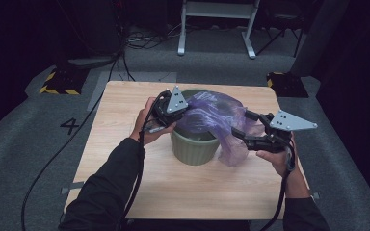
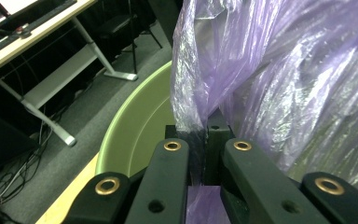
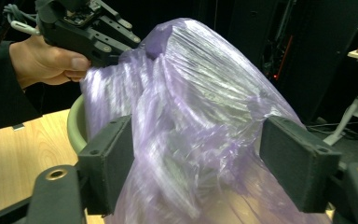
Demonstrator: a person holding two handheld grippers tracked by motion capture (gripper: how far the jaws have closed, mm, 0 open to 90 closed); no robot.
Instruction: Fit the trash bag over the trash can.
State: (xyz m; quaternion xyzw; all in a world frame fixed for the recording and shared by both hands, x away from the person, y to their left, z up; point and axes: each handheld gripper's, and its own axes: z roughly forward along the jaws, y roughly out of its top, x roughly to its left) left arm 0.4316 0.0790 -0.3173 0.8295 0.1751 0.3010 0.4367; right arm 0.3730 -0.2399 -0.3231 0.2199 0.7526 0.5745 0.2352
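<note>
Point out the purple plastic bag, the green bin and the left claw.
purple plastic bag (image 1: 212,115), high view, crumpled film over the bin's mouth.
green bin (image 1: 192,149), high view, its outer front wall.
left claw (image 2: 204,140), left gripper view, between its tips, shut on the bag's film.

My two black jaws rise from the bottom edge, pressed together on a fold of thin purple plastic bag (image 2: 279,79). The bag billows up and to the right. Left of it curves the pale green rim of a bin (image 2: 130,126), standing on a wooden table (image 2: 67,198).
</note>
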